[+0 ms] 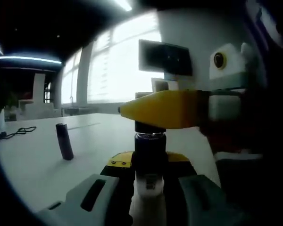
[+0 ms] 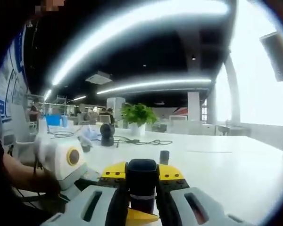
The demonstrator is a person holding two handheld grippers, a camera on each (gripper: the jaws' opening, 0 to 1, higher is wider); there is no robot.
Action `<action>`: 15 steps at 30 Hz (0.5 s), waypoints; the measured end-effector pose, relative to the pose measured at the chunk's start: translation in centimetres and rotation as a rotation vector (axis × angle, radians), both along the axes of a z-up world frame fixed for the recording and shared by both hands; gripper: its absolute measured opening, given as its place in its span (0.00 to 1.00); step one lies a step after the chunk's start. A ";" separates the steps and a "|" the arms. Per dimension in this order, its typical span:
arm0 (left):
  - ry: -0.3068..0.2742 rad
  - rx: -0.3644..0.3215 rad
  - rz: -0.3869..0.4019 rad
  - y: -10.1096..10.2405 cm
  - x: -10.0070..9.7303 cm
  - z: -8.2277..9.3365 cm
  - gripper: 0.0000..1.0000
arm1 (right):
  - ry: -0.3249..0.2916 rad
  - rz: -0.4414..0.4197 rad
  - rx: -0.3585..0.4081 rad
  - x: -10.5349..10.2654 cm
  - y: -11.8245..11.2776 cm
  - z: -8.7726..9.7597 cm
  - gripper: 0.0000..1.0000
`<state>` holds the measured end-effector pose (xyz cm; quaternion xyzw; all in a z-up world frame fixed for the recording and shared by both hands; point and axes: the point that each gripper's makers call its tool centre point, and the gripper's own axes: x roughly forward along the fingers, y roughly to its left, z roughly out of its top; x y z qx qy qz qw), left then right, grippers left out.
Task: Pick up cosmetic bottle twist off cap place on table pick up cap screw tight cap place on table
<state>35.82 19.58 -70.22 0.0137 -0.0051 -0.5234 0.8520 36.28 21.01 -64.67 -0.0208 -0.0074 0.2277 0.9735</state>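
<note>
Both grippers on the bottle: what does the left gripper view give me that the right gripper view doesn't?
Left gripper view: the bottle body clamped in the left gripper, a dark monitor and bright windows. Right gripper view: the cap gripped end-on by the right gripper, a potted plant behind. Both: the white table.

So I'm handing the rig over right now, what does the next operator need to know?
Left gripper: shut on the bottle, held upright above the table.
Right gripper: shut on the cap at the bottle's top.
A separate dark cylinder stands on the table, untouched.
Done: bottle picked up, cap gripped.
Unclear: whether the cap is coming off or going on. Check that first.
Left: finish the twist; the bottle ends capped on the table.
</note>
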 end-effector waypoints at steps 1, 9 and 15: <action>0.000 0.000 0.000 0.0 0.0 0.0 0.13 | 0.001 0.005 0.001 0.0 0.0 0.0 0.16; 0.019 -0.002 -0.045 0.1 -0.4 0.0 0.13 | 0.025 0.195 0.017 -0.3 0.7 0.0 0.16; 0.023 0.002 -0.096 0.0 -0.9 -0.1 0.13 | 0.018 0.282 -0.014 -0.8 1.2 0.0 0.15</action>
